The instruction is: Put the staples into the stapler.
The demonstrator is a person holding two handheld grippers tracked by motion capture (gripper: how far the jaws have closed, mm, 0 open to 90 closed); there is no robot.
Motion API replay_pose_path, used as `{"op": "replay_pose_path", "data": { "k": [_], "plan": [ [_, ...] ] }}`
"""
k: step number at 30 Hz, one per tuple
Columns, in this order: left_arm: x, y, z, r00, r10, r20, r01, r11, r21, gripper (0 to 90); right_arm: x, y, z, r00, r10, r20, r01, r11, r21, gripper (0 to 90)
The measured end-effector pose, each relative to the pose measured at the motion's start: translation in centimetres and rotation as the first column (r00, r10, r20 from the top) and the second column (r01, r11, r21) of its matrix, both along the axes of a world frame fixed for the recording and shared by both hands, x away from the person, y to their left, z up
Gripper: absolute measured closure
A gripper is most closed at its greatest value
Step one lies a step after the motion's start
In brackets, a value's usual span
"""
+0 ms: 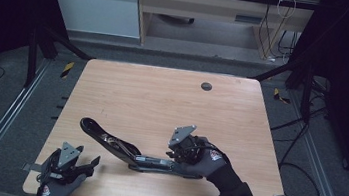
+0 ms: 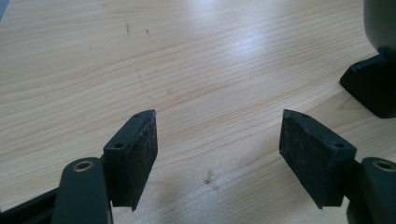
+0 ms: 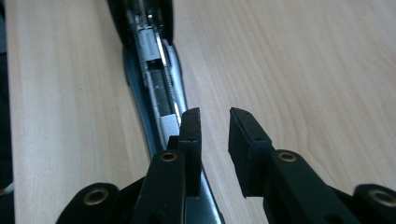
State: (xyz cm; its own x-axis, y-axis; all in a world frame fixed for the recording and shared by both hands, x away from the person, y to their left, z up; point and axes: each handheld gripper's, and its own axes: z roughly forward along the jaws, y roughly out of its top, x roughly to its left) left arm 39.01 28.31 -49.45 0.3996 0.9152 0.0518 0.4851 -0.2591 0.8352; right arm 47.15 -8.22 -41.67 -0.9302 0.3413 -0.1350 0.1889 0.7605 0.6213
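Work on the long black stapler (image 1: 126, 150), swung open on the wooden tabletop (image 1: 162, 101), looks half done: our right gripper (image 3: 214, 122) hovers part-open beside its tray, grasping nothing; our left gripper (image 2: 218, 140) waits, jaws wide.

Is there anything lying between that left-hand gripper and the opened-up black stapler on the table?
Nothing visible does. In the high view only bare wooden table lies between the left gripper and the stapler. The left gripper view shows open jaws over bare wood. The right gripper is already at the stapler's far end.
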Motion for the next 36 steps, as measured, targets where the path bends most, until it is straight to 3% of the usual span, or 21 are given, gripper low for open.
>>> {"op": "replay_pose_path", "data": {
  "k": [4, 8, 15, 18, 19, 23, 27, 29, 36],
  "plan": [
    [-0.1, 0.1, 0.2, 1.0, -0.006, 0.007, 0.006, 0.9997, -0.021, 27.6, -0.2, -0.9, 0.1, 0.9981, -0.058, 0.02, 0.057, 0.9976, 0.039, 74.4],
    [-0.2, 0.2, 0.3, 0.9998, -0.008, 0.017, 0.009, 0.9984, -0.055, 27.9, -0.7, -2.3, 0.2, 0.9888, -0.143, 0.043, 0.137, 0.9838, 0.115, 73.2],
    [-0.5, 0.2, 0.7, 0.9992, -0.01, 0.038, 0.014, 0.9962, -0.086, 28.8, -1.6, -4.8, -0.5, 0.9581, -0.281, 0.055, 0.264, 0.9407, 0.213, 72.0],
    [-0.6, 0.3, 0.8, 0.9988, -0.011, 0.047, 0.015, 0.9957, -0.091, 28.9, -2.0, -5.7, -1.0, 0.9479, -0.315, 0.048, 0.296, 0.9264, 0.233, 70.8],
    [-0.6, 0.3, 0.8, 0.9987, -0.013, 0.049, 0.017, 0.9954, -0.094, 28.9, -2.2, -6.1, -1.4, 0.9394, -0.338, 0.056, 0.317, 0.9196, 0.231, 70.1],
    [-0.7, 0.4, 1.1, 0.9981, -0.012, 0.06, 0.019, 0.993, -0.117, 28.9, -2.9, -7.1, -2.2, 0.9229, -0.381, 0.054, 0.357, 0.9, 0.25, 68.2],
    [-0.8, 0.6, 1.4, 0.9972, -0.005, 0.075, 0.016, 0.989, -0.147, 29.5, -3.7, -8.4, -3.0, 0.8981, -0.439, 0.029, 0.409, 0.8571, 0.314, 67.5],
    [-0.9, 0.7, 1.6, 0.9966, -0.001, 0.083, 0.015, 0.9867, -0.162, 29.7, -4.0, -9.0, -3.5, 0.8866, -0.462, 0.025, 0.429, 0.8405, 0.332, 67.2],
    [-1.3, 0.8, 2.3, 0.9932, 0.004, 0.116, 0.017, 0.984, -0.177, 30.2, -5.0, -10.3, -5.6, 0.8709, -0.491, -0.011, 0.466, 0.8174, 0.339, 67.3]
  ]
}}
